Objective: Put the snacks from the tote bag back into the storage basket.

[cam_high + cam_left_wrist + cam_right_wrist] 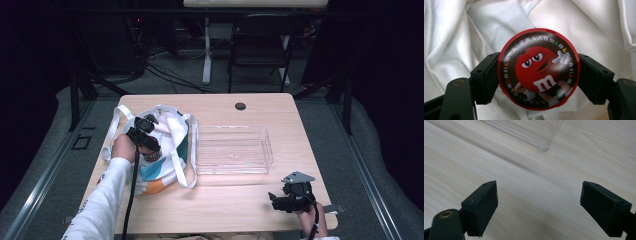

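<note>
The round candy tin, red-rimmed with a cartoon figure on its lid, is clamped by its edge between the fingers of the left gripper, inside the mouth of the white tote bag at the left of the table. White fabric is seen all round the tin in the left gripper view. The grip appears centred across the widest part of the lid, which is judged sound for a lift.

The tin is best raised straight up until the bag's rim and straps are cleared, so that no cloth is dragged along. The clear plastic tray, just right of the bag, is judged the likely destination.

The right gripper is held low at the near right of the table, its fingers spread apart with nothing between them; it could be used to steady the bag if the fabric is seen to rise.
</note>
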The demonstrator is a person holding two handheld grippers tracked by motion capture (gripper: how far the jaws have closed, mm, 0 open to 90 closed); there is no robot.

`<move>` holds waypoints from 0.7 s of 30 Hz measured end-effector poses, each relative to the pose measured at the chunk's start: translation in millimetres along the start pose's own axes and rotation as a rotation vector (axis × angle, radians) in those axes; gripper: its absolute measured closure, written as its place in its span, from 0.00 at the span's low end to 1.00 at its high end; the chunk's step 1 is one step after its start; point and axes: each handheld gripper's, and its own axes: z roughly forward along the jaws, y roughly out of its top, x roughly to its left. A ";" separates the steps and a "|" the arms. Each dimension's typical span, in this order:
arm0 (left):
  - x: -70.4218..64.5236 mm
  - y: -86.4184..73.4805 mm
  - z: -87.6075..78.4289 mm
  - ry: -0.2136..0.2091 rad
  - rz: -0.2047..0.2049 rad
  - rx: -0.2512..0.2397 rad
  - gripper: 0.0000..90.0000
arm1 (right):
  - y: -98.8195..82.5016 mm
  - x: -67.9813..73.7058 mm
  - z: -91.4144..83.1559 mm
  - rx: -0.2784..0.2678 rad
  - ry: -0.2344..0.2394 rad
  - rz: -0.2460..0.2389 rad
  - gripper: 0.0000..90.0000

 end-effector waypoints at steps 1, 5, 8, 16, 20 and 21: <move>0.0 0.0 -0.3 0.000 0.001 0.001 0.29 | 0.2 -0.2 -0.3 0.005 0.000 -0.003 0.16; -0.7 -0.2 -2.6 0.010 0.002 -0.006 0.29 | 0.2 -0.4 -0.3 0.004 0.001 -0.004 0.16; -0.5 0.0 -6.8 0.006 0.013 -0.003 0.29 | 0.2 -0.4 -0.3 0.004 0.001 -0.004 0.16; -0.5 -0.4 -17.1 0.016 0.023 -0.012 0.29 | 0.2 -0.3 -0.4 0.004 0.001 -0.004 0.16; 0.2 -1.1 -24.6 0.014 0.026 -0.015 0.29 | 0.2 -0.2 -0.4 0.004 0.000 -0.004 0.16; 0.1 -1.3 -25.8 0.014 0.025 -0.018 0.29 | 0.2 -0.2 -0.4 0.004 0.000 -0.004 0.16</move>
